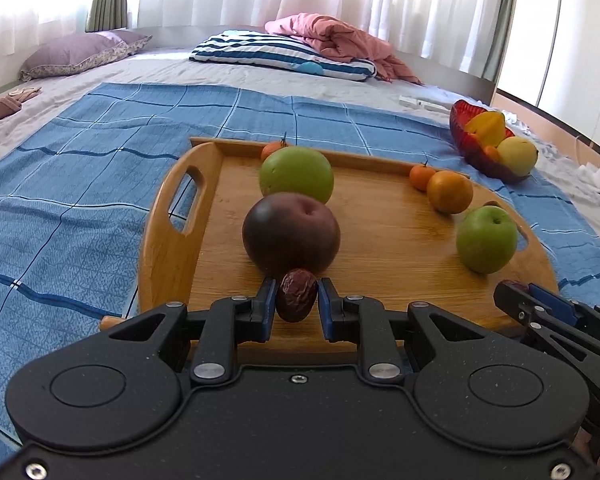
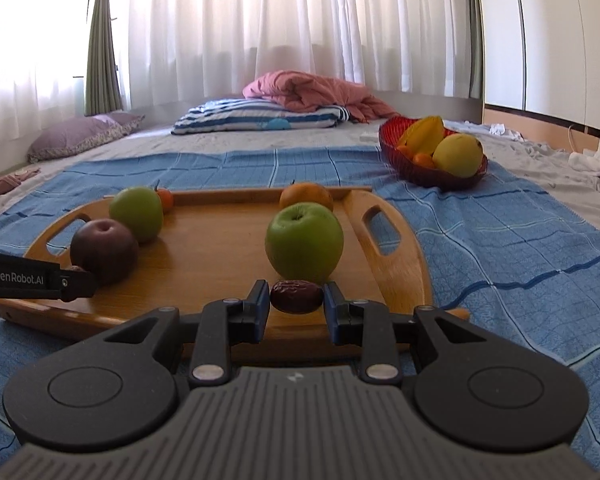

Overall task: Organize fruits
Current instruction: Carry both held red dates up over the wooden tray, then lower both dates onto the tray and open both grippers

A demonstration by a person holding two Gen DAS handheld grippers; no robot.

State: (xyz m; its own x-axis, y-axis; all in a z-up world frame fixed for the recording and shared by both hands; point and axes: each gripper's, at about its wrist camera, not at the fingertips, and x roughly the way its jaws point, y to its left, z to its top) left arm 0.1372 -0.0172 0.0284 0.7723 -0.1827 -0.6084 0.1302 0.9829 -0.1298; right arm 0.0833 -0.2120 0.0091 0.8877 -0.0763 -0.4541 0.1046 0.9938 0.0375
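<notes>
Dates: two wrinkled brown ones, one in each gripper; the left date (image 1: 296, 295) stands on end, the right date (image 2: 296, 296) lies crosswise.
Left gripper (image 1: 296, 300): pads pressed onto its date, held over the near edge of the tray, just in front of the dark apple.
Right gripper (image 2: 296, 298): jaws pinching its date by the ends, low over the tray's near edge, just in front of a green apple; in the left wrist view its tip shows at the lower right.
Tray (image 1: 380, 248): one, wooden, with a cut-out handle at each end, lying on the blue cloth.
Green apples: two on the tray, one far left (image 1: 296, 174), one near right (image 1: 486, 238).
Dark apple (image 1: 290, 234): one, reddish brown, touching the far-left green apple.
Oranges on the tray: three; a small one (image 1: 274, 148) behind the left green apple, a small one (image 1: 420, 176) touching a larger one (image 1: 450, 191) on the right.
Red bowl (image 2: 416, 168): one, well apart from the tray at the far right, holding a yellow star fruit (image 2: 424, 136), a yellow round fruit (image 2: 458, 154) and small orange fruits, number unclear.
Blue cloth (image 1: 80, 200): one, checked, spread over the bed.
Pillows: two, a purple (image 1: 72, 54) and a striped (image 1: 276, 54).
Pink blanket (image 1: 332, 40): one, crumpled behind the striped pillow.
</notes>
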